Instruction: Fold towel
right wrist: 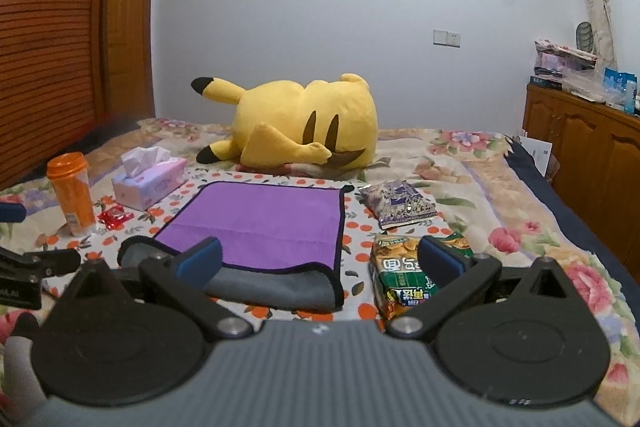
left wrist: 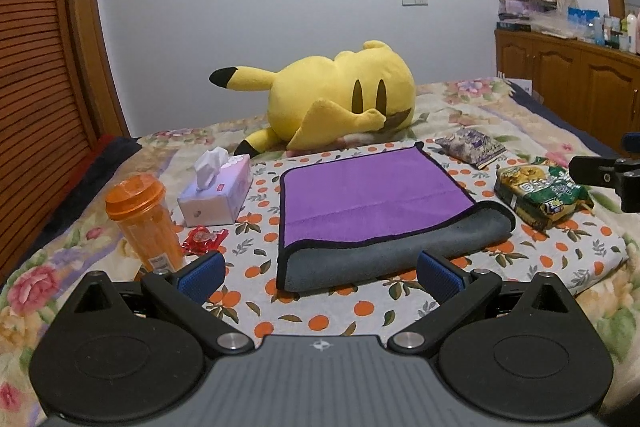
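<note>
A towel (left wrist: 372, 199), purple on top with a grey underside and black trim, lies folded over on an orange-print cloth (left wrist: 320, 319) on the bed. Its grey fold bulges at the near edge. It also shows in the right wrist view (right wrist: 264, 223). My left gripper (left wrist: 320, 277) is open and empty, hovering just short of the towel's near edge. My right gripper (right wrist: 320, 261) is open and empty, over the towel's near right corner. The right gripper's body shows at the right edge of the left wrist view (left wrist: 608, 175).
A yellow plush toy (left wrist: 340, 99) lies behind the towel. An orange bottle (left wrist: 146, 223), a tissue box (left wrist: 216, 191) and a red wrapper (left wrist: 202, 239) stand left of it. A green snack bag (left wrist: 540, 195) and a purple packet (left wrist: 470, 145) lie right. A wooden cabinet (left wrist: 568, 79) stands far right.
</note>
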The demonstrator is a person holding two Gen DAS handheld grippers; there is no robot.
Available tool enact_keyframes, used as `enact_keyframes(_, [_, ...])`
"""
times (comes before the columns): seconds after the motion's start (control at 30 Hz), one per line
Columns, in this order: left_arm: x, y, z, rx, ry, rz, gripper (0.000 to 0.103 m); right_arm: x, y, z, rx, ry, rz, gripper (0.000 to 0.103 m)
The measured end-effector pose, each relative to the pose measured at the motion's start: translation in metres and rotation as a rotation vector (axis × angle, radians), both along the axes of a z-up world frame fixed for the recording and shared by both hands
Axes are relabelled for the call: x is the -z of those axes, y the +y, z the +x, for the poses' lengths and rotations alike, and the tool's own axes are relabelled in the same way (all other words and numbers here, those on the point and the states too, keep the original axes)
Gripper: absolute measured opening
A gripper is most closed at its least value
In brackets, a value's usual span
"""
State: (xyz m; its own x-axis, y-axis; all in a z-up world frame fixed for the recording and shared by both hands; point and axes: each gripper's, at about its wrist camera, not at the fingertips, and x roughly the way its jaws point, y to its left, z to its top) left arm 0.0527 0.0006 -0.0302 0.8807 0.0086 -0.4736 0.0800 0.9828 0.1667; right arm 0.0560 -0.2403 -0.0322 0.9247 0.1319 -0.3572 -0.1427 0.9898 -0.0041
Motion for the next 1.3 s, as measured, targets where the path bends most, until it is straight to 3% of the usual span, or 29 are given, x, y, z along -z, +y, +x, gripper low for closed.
enact_keyframes(0.9, [0.020,0.007,0.065,0.045,0.064,-0.003,0.102,0.015,0.008,0.068,-0.096,0.114,-0.028,0.103])
enact_keyframes(1.3, [0.033,0.017,0.093,0.051,0.130,-0.023,0.081,0.023,0.007,0.095,-0.121,0.158,-0.033,0.103])
